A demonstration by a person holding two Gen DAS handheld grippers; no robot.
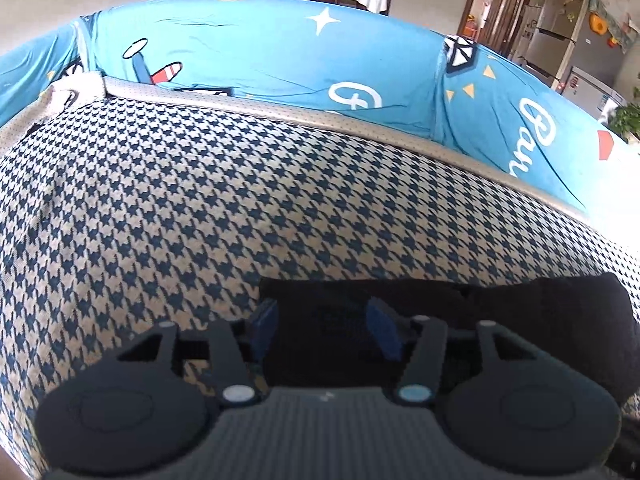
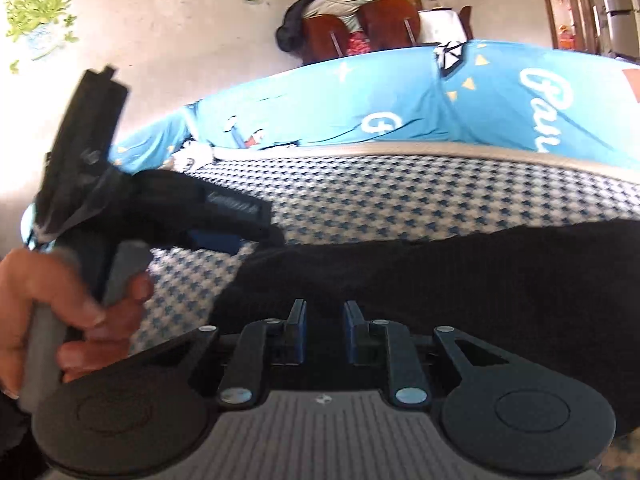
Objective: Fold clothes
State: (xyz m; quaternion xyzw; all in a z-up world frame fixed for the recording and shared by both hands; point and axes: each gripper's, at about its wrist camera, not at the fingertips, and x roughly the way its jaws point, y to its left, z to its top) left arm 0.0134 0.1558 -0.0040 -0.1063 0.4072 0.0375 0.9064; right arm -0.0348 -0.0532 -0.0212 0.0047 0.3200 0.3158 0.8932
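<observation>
A black garment (image 1: pixel 500 304) lies folded on the houndstooth seat cushion (image 1: pixel 200 200), at the near right in the left wrist view. My left gripper (image 1: pixel 324 326) is open wide over the garment's left end, its blue pads (image 1: pixel 264 326) apart and the dark cloth showing between them. In the right wrist view the same black garment (image 2: pixel 460 272) spreads across the middle and right. My right gripper (image 2: pixel 326 332) sits low over its near edge with a narrow gap between the jaws, and only dark cloth is seen behind that gap. The left gripper (image 2: pixel 244 232) reaches in from the left, held by a hand (image 2: pixel 72 316).
A blue patterned cover (image 1: pixel 280 52) drapes the sofa back behind the cushion, with grey piping (image 1: pixel 360 120) along the seam. Beyond it stand wooden chairs (image 2: pixel 360 24) with clothes piled on them, a doorway and a fridge (image 1: pixel 580 40). The left half of the cushion is bare.
</observation>
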